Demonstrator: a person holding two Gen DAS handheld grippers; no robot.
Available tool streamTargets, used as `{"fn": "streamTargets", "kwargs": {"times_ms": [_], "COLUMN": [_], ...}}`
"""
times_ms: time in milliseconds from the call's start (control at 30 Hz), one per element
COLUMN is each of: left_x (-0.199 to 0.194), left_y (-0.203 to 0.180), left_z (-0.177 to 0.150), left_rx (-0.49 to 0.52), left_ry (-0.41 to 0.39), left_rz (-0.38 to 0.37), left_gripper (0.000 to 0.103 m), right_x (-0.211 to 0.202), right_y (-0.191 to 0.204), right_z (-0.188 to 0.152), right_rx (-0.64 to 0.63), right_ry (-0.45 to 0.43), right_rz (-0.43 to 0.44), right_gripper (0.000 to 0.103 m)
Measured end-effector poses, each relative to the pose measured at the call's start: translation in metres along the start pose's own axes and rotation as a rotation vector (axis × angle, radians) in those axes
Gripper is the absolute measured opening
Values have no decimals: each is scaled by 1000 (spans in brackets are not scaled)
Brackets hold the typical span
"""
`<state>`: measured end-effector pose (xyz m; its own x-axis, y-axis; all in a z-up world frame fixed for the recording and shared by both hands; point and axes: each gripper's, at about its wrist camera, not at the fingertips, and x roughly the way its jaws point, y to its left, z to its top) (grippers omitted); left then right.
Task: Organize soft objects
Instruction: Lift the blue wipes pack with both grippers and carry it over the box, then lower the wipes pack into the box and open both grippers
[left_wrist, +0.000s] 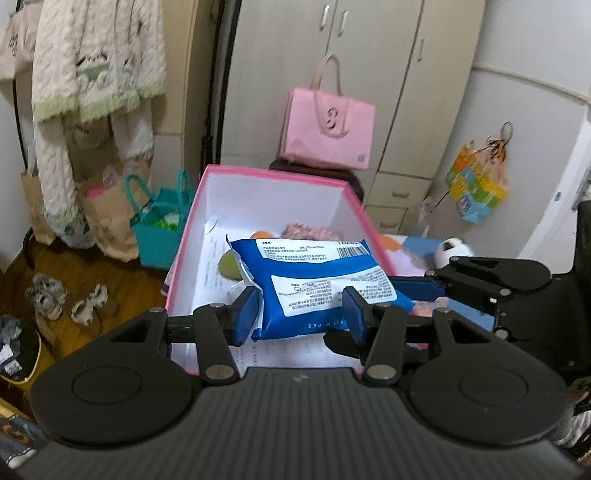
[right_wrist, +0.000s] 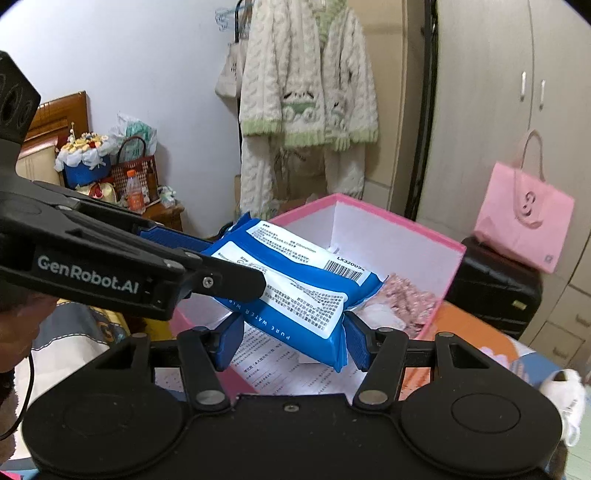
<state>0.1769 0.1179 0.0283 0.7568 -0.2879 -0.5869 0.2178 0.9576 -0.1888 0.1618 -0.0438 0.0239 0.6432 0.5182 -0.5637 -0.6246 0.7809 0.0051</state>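
Left wrist view: left gripper (left_wrist: 301, 314) clamps blue wipes pack (left_wrist: 314, 280) over pink box (left_wrist: 273, 177); the pack hides most box contents. Right wrist view: right gripper (right_wrist: 291, 339) grips same pack's other end w/ both pads; plush items (right_wrist: 402, 299) partly visible, blurred.

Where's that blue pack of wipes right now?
The blue wipes pack hangs over the open pink box, pinched between the left gripper and right gripper.
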Motion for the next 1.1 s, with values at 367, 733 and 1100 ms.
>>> {"fn": "streamTargets", "kwargs": {"times_ms": [367,733,1100], "left_x": [36,3,-41], "left_y": [24,9,-16], "left_z": [-9,-7,-7], "left_rx": [-16,99,115], "left_ry": [94,24,56], "left_rz": [14,88,-97], "left_gripper": [50,65,70], "right_x": [36,8,-71], "right_y": [-3,-9,-18], "right_z": [-4,-10,-20], "right_rx": [14,38,43], "right_ry": [84,36,-20], "right_rz": [40,76,59], "right_gripper": [64,66,67]}}
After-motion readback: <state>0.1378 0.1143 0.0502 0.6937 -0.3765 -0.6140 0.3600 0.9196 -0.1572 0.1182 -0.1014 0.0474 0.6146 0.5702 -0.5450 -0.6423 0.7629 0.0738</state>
